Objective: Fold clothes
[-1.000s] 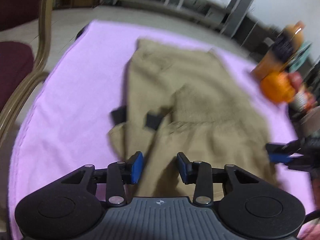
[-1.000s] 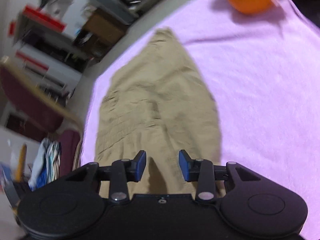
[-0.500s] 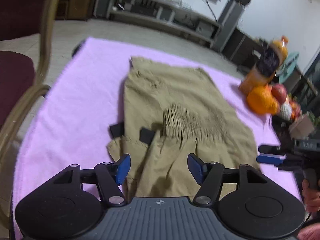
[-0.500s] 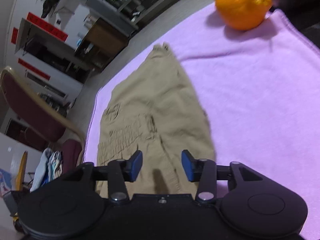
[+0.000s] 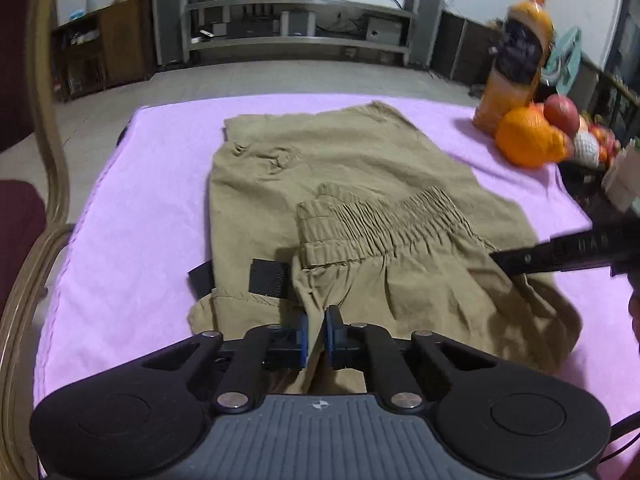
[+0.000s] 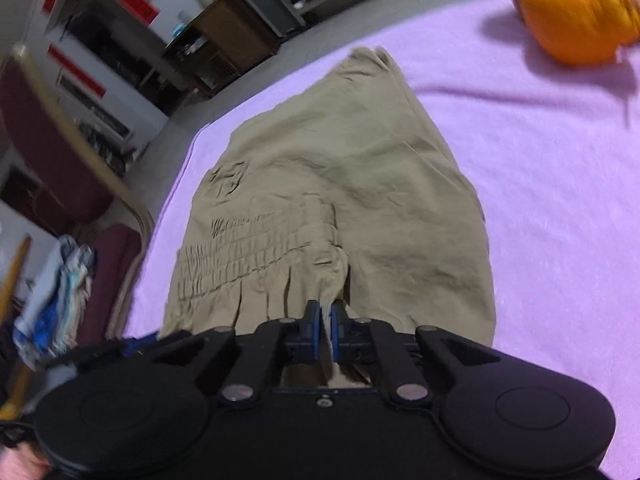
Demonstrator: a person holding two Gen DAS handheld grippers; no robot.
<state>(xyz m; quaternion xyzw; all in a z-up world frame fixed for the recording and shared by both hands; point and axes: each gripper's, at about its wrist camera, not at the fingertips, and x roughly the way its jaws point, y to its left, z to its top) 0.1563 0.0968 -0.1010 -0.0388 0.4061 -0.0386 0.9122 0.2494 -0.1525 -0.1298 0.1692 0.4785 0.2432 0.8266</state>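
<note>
Both grippers pinch the trousers (image 5: 360, 184) (lengthwise away from them).

The left black plastic two-finger tool (image 5: 316, 334) has blue pads, silver screw heads on its linkage arms, two round discs on its wide base, and a ribbed grey plate with a small crosshair mark. The right black tool (image 6: 325, 332) matches it, with blue pads and silver screws.
</note>
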